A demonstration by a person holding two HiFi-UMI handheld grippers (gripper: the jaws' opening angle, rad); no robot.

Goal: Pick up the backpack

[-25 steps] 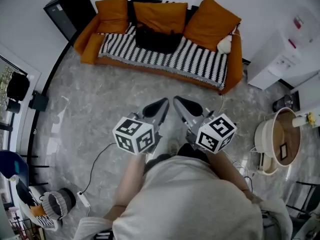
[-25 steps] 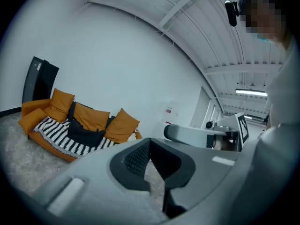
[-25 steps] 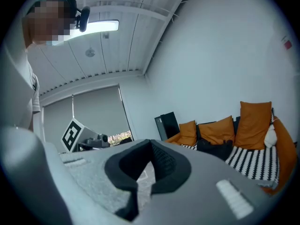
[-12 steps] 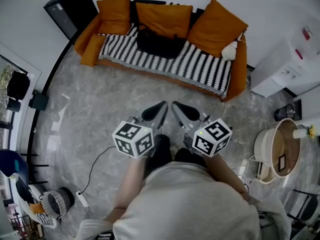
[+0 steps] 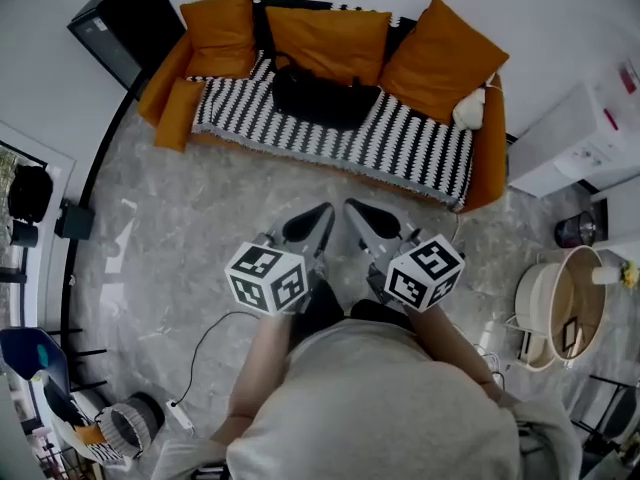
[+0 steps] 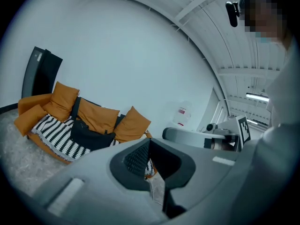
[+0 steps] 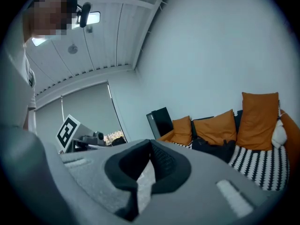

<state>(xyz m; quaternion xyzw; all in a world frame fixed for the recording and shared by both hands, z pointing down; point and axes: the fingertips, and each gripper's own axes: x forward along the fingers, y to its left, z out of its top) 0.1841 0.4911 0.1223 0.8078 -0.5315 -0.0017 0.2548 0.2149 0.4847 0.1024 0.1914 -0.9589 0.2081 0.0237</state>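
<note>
Black backpack (image 5: 322, 96) lying on sofa (image 5: 487, 153), long axis along seat; left tool (image 5: 320, 214), right tool (image 5: 357, 214) both closed, empty.

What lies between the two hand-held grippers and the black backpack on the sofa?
Bare grey marbled floor, then the black-and-white striped blanket's front part; head view.

My head camera looks steeply down past my shoulders. The sofa (image 5: 484, 163) lies far off along the top of the frame, and my left gripper (image 5: 318, 218) and right gripper (image 5: 358, 216) sit close at centre. Each gripper view looks almost level along its own closed jaws. The left one has the sofa at lower left, the right one at right. All three views share the sofa and the backpack (image 5: 322, 98).
</note>
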